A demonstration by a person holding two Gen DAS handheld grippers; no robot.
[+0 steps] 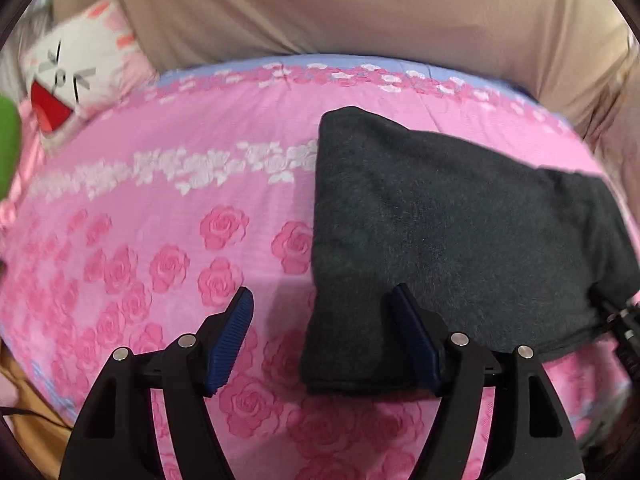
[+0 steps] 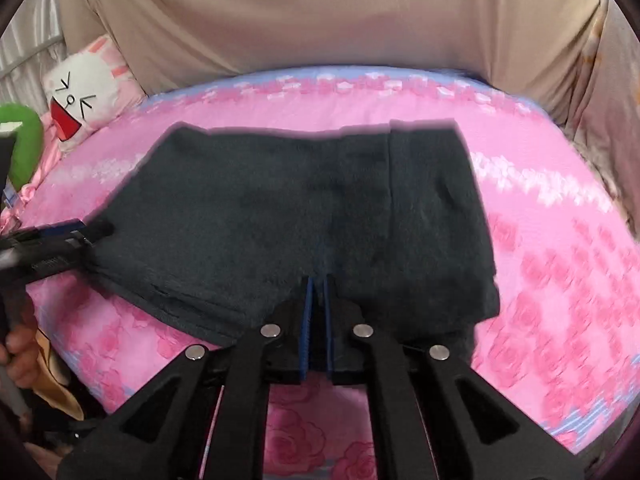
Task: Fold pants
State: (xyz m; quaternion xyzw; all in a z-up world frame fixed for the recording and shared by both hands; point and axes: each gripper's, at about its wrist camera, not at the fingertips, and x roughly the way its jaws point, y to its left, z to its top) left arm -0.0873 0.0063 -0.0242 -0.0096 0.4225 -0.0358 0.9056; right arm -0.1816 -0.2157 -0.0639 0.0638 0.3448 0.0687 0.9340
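Pants (image 2: pixel 304 208), dark grey and folded into a thick block, lie on my bed's pink rose sheet (image 1: pixel 168 208). My right tongs (image 2: pixel 316 292) are clamped on the pants' near edge. My left tongs (image 1: pixel 322 308) stand wide open over the pants' left corner, one pad above cloth, the other above sheet, pinching nothing. Beyond the pants, at the far left, leans a white cartoon-face pillow (image 2: pixel 86 92); behind it hangs beige fabric (image 2: pixel 320 20).
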